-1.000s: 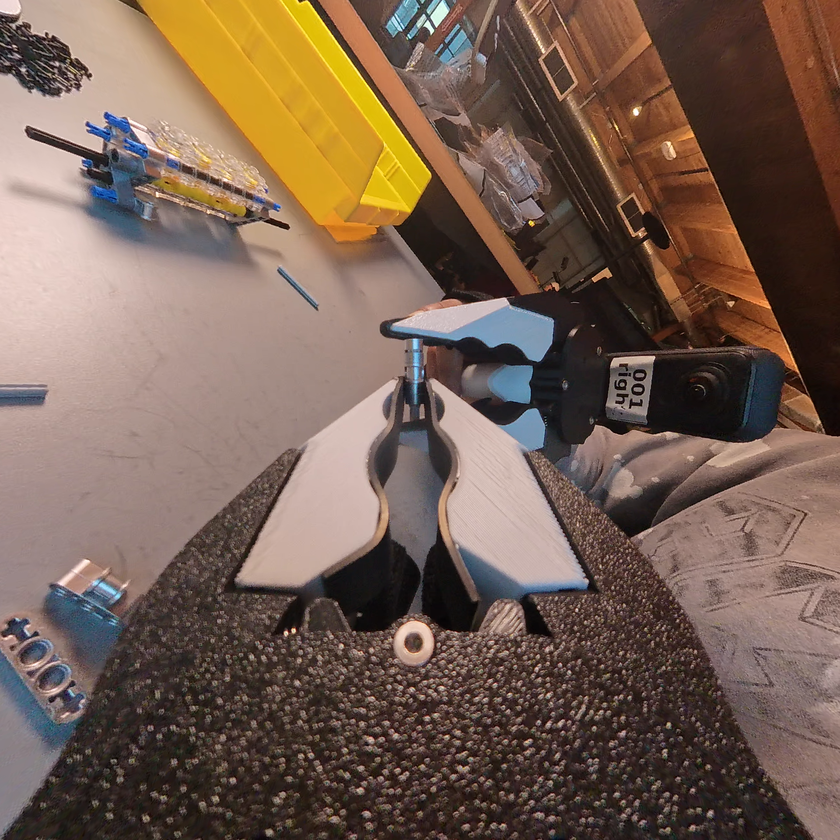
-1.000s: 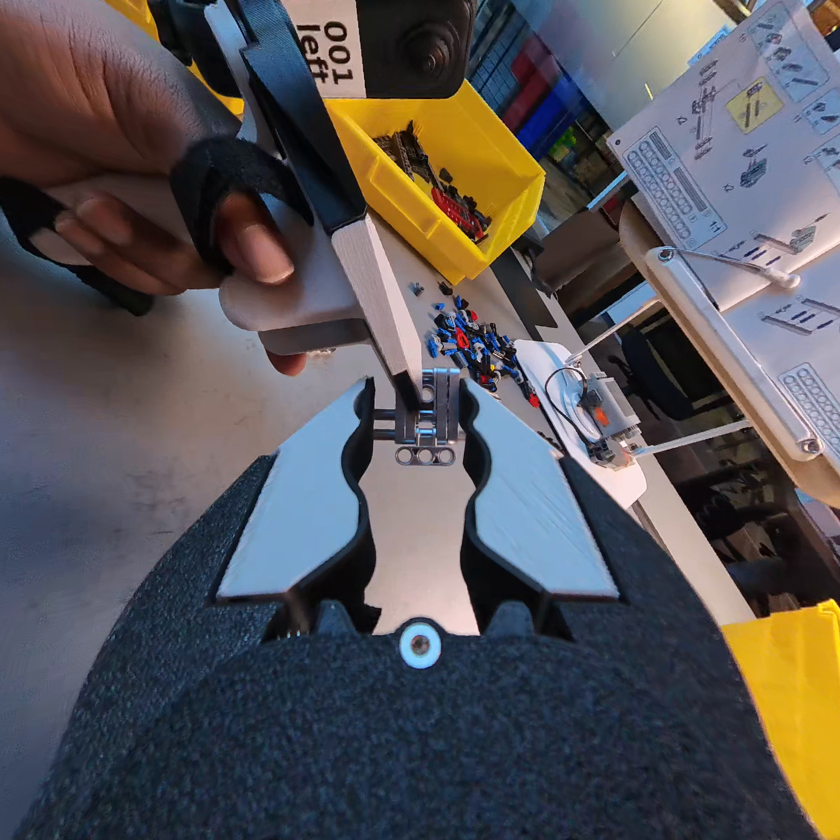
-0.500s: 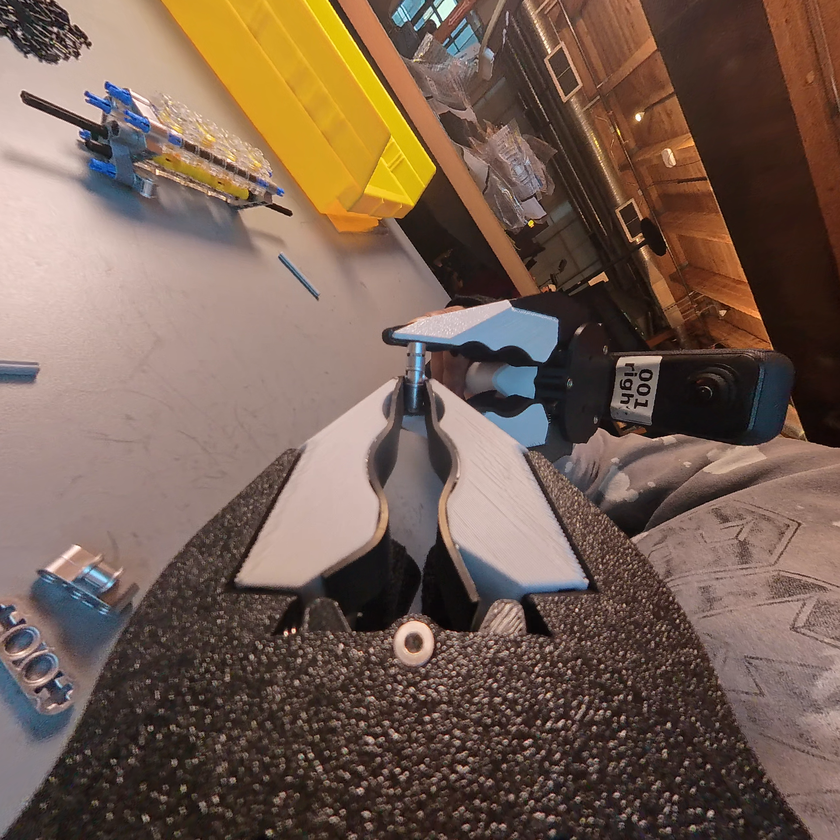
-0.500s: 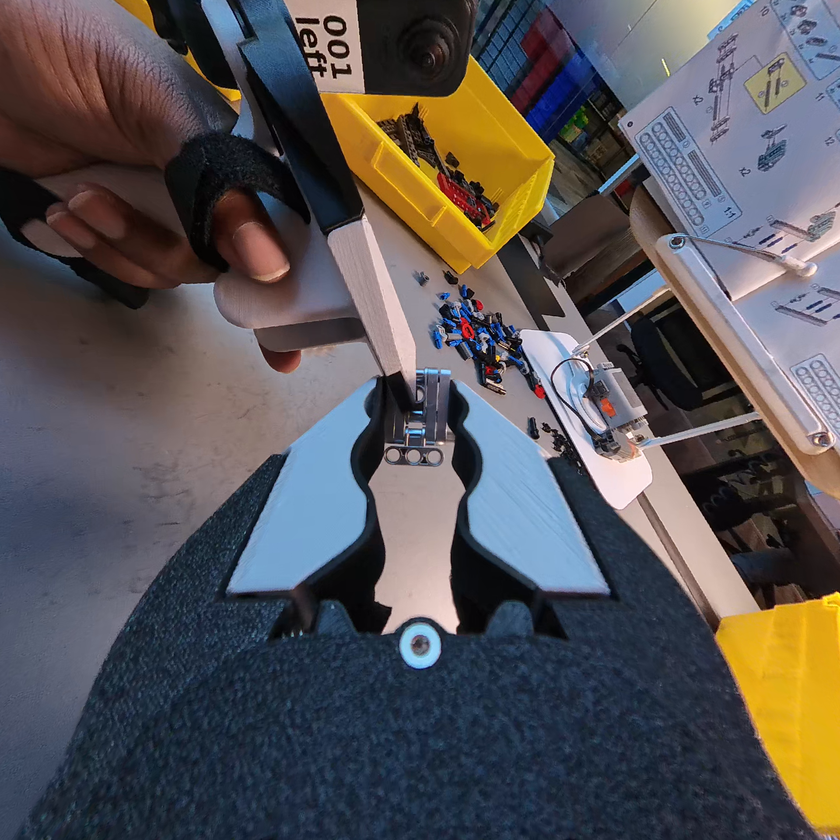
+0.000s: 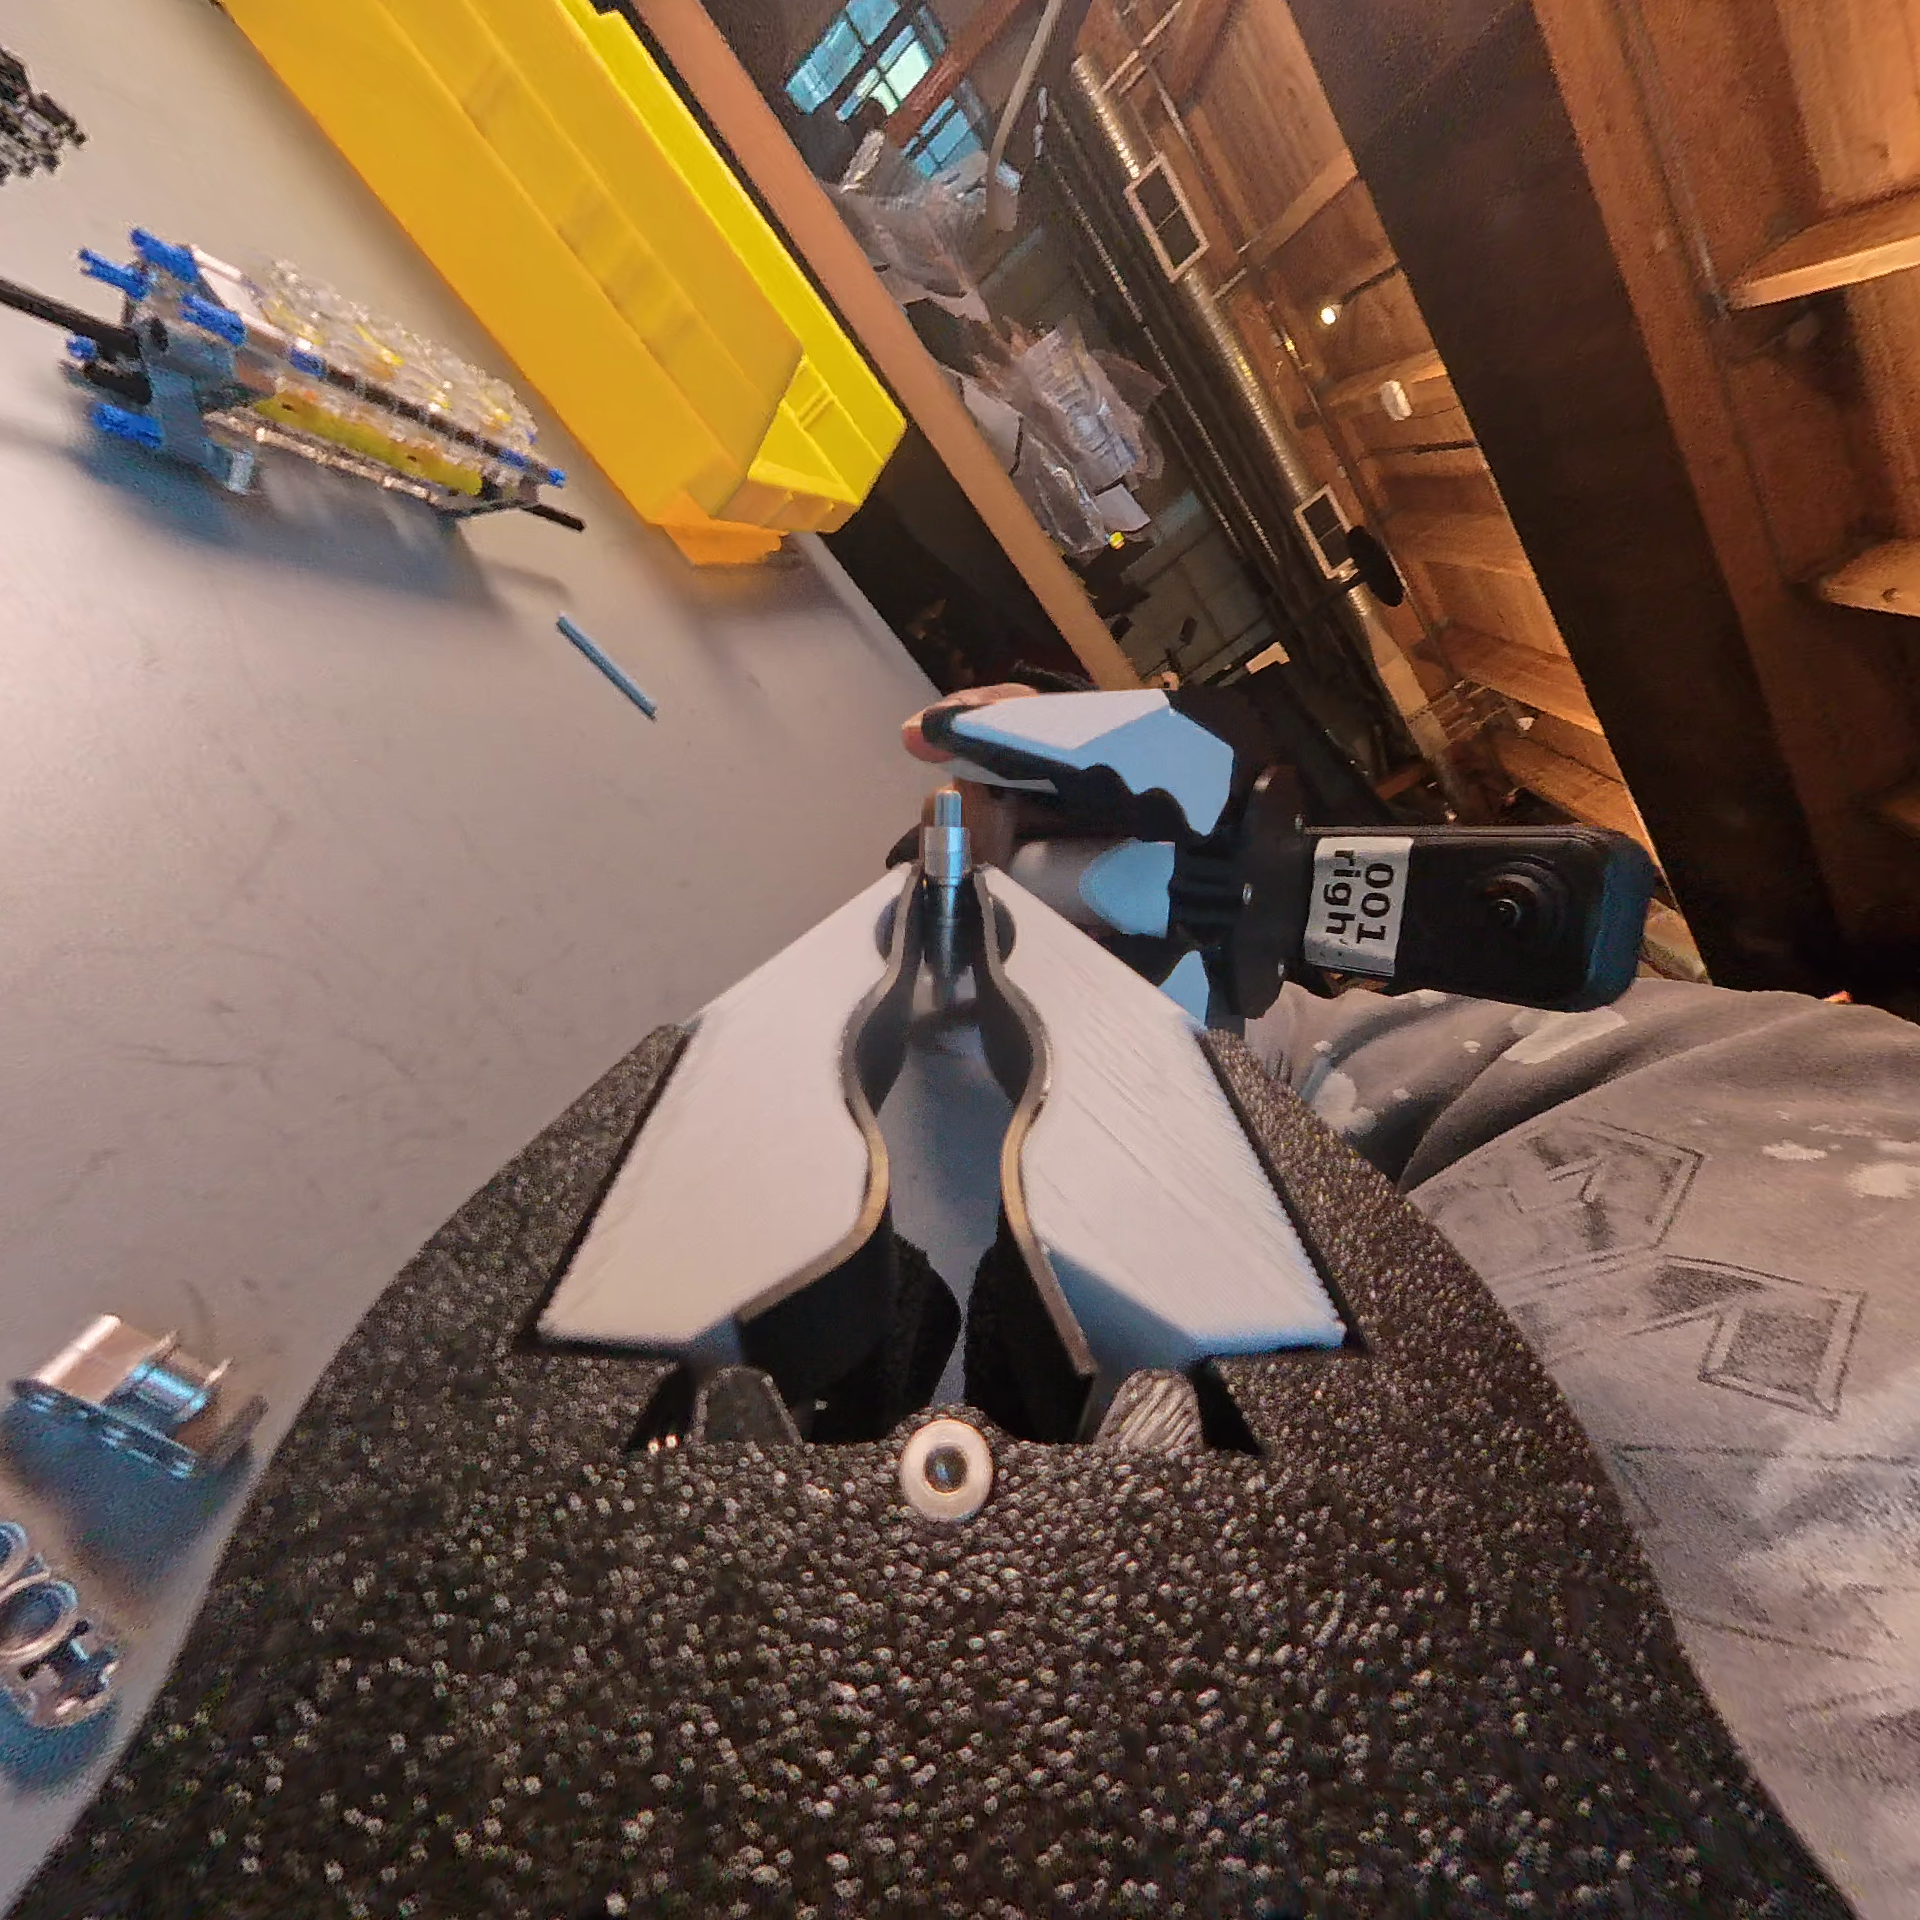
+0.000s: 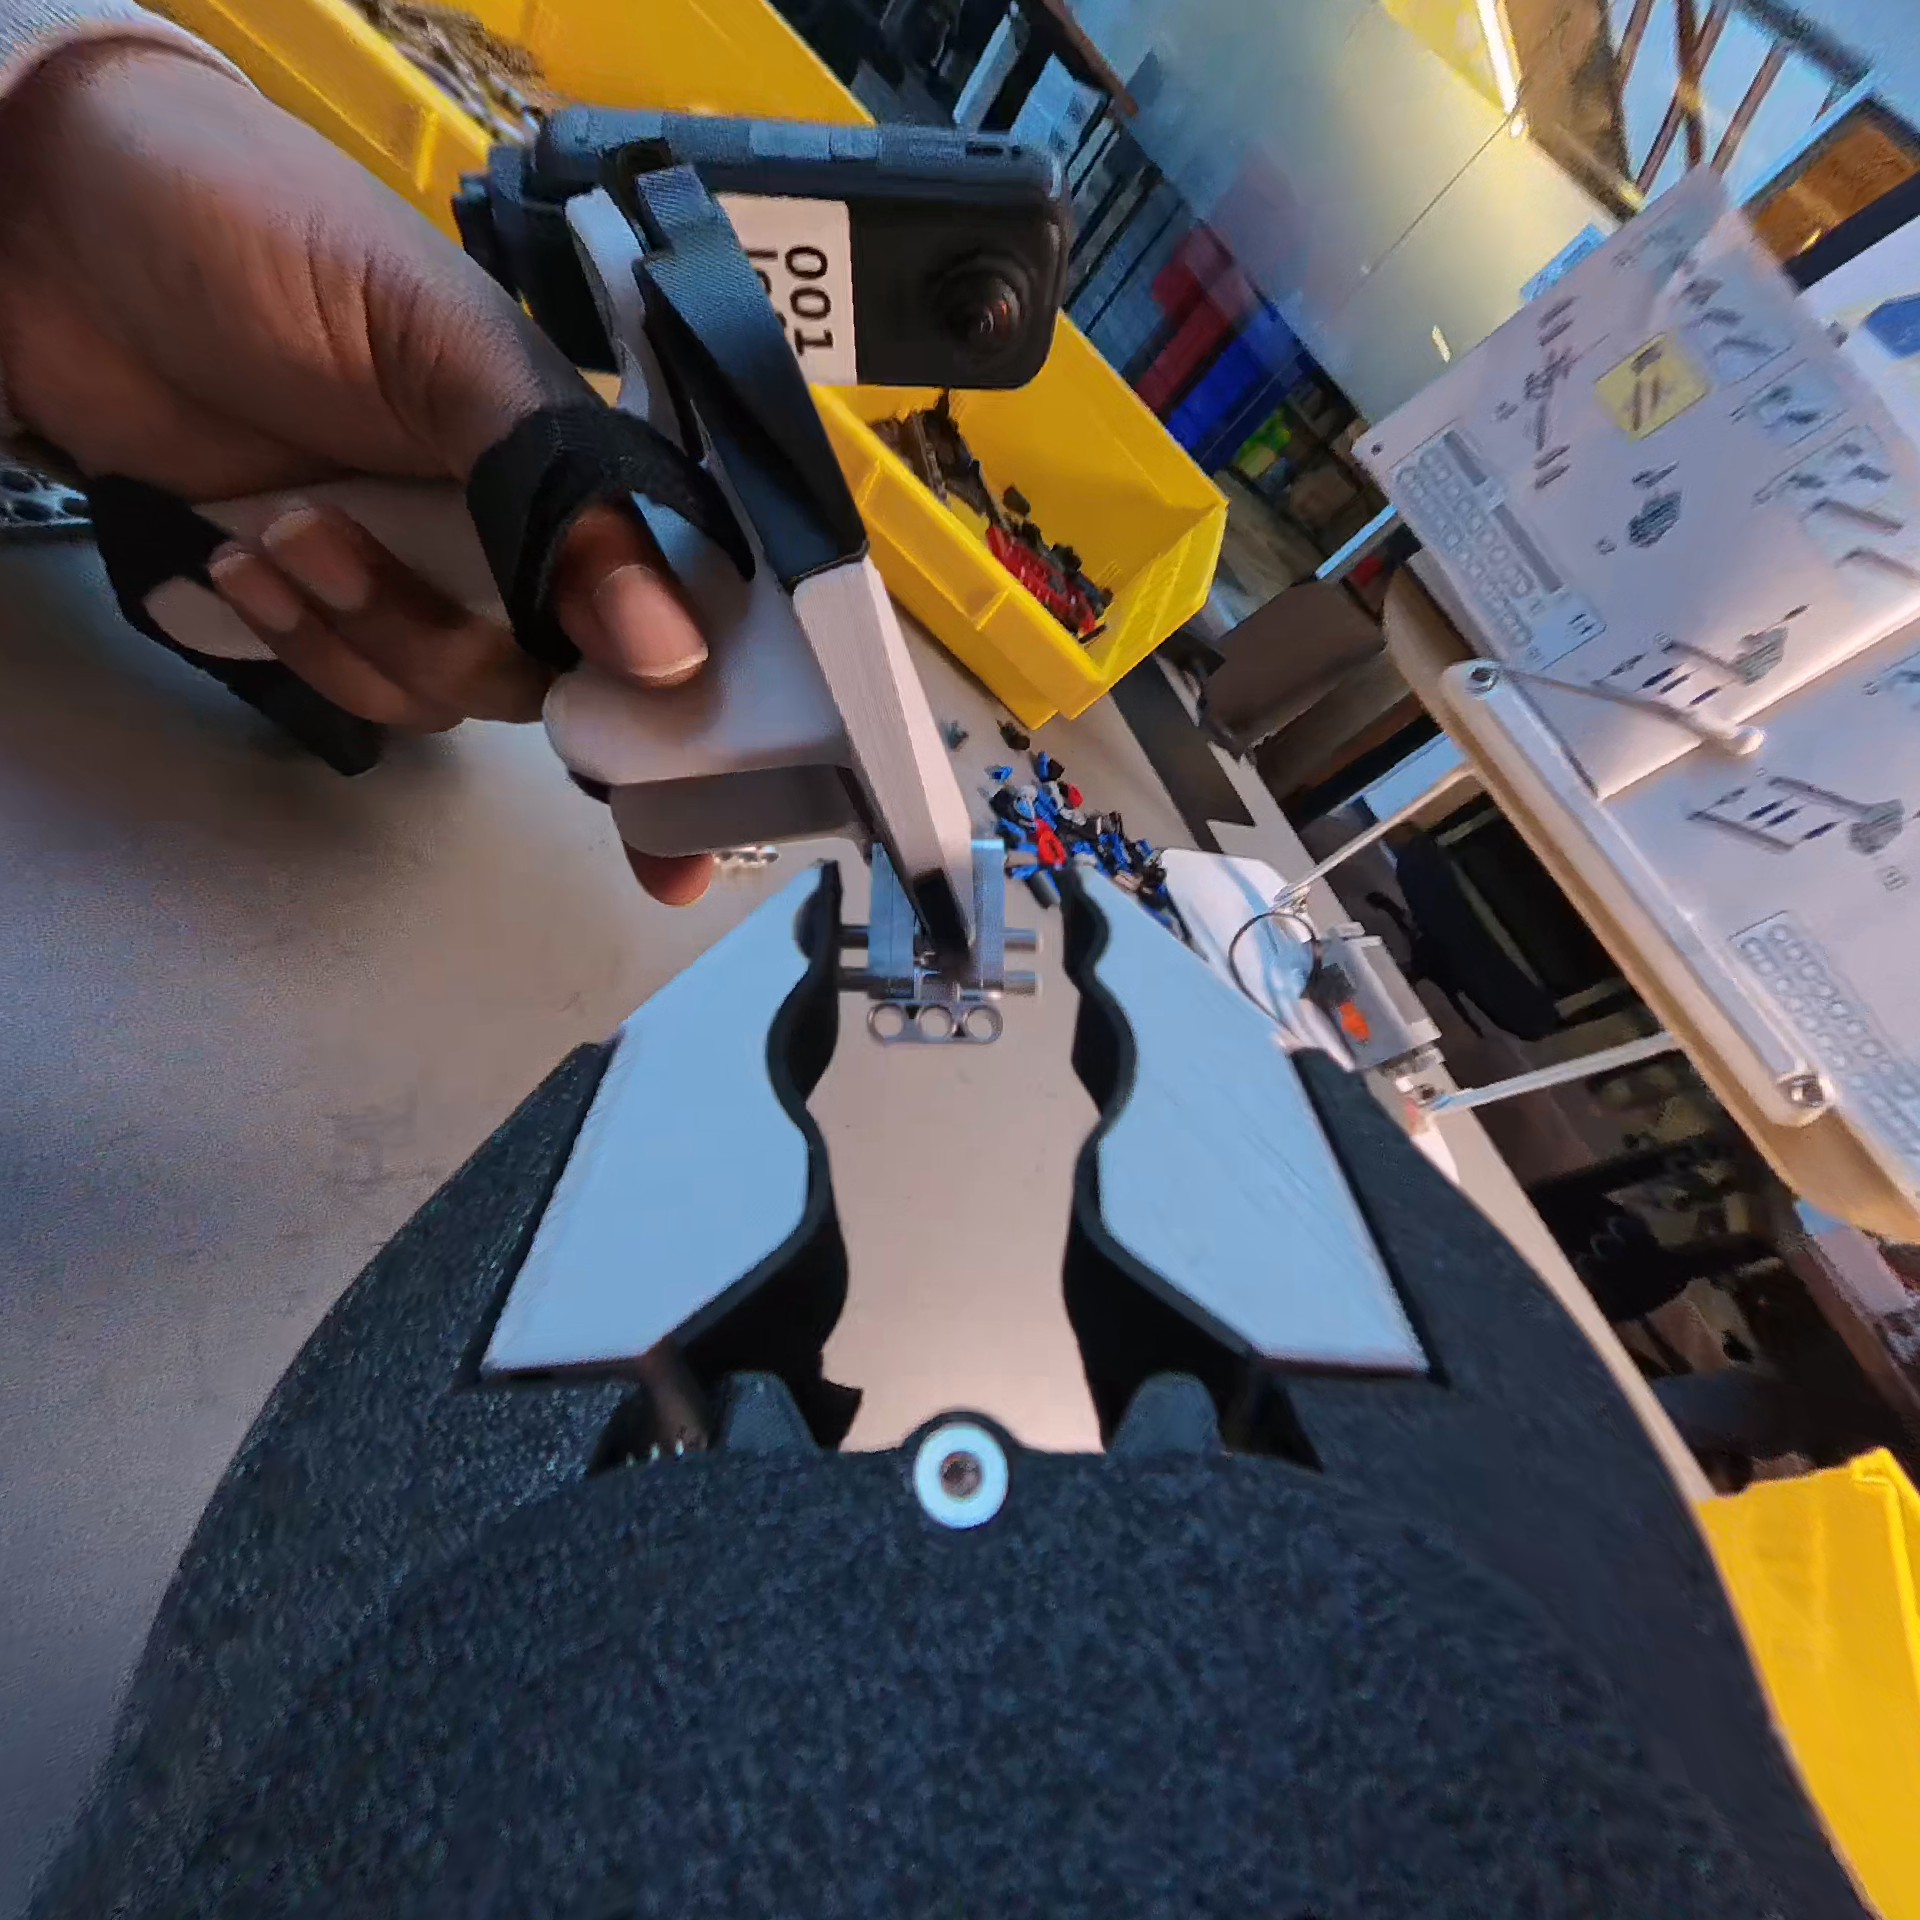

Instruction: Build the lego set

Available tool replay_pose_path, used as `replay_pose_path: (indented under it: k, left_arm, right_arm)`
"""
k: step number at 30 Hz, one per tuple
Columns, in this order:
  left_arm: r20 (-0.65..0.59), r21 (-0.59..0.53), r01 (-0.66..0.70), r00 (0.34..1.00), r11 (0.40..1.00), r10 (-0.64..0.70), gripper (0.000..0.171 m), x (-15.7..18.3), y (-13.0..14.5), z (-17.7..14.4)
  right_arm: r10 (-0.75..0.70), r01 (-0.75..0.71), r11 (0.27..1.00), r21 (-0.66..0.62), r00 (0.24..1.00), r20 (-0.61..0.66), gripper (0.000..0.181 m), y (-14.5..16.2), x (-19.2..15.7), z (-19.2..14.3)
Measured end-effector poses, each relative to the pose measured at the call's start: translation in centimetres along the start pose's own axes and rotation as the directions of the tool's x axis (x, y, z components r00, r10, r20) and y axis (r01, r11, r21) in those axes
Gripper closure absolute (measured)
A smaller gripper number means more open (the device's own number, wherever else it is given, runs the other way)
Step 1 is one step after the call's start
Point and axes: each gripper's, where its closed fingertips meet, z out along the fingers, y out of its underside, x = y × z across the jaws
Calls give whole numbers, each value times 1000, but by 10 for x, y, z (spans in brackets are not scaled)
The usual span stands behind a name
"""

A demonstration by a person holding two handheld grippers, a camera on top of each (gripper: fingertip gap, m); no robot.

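Opposed close wrist views (shared grey assembly (image 6: 935, 951))

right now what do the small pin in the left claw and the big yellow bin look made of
Pin: likely metal, its stepped shaft silvery and glinting, darker where the left claw clamps it. Yellow bin: probably moulded plastic, with an even, opaque colour, a smooth, slightly glossy surface and ribbed walls.

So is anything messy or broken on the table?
Nothing looks broken. A heap of small blue, black and red pieces lies loose on the table beside the yellow bin, not in it. One thin grey rod lies alone near the other bin.
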Motion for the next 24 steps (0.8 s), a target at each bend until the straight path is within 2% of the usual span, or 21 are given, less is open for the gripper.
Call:
replay_pose_path:
  k: [2,6,9,14,16,20,22,24]
  left_arm:
    - [-23,9,-37,999,999,38,166,6,-4,-3]
    - [-75,39,-120,990,992,123,166,21,-11,-6]
    - [-80,42,-170,982,985,173,166,26,-12,-6]
    - [-43,-7,-289,957,957,288,166,27,-7,-5]
    - [-22,-16,-314,949,949,314,166,28,-8,-5]
    - [-13,-17,-314,949,949,314,166,29,-6,-2]
    - [-2,-30,-312,950,950,312,166,26,-4,-2]
    - [-13,-19,-290,957,957,290,165,28,-5,-2]
  right_arm:
    - [-8,10,999,51,1000,-21,128,-10,6,-8]
    - [-10,18,991,135,998,-55,122,-22,16,-23]
    - [-3,10,989,150,999,-46,121,-22,16,-25]
    - [171,-184,969,168,981,89,133,-20,9,-24]
    - [155,-165,973,159,985,72,132,-18,11,-24]
    - [-16,15,993,116,1000,6,132,-19,2,-18]
    - [-20,21,996,88,1000,-16,140,-16,3,-14]
    - [46,-47,994,103,999,16,143,-16,4,-15]
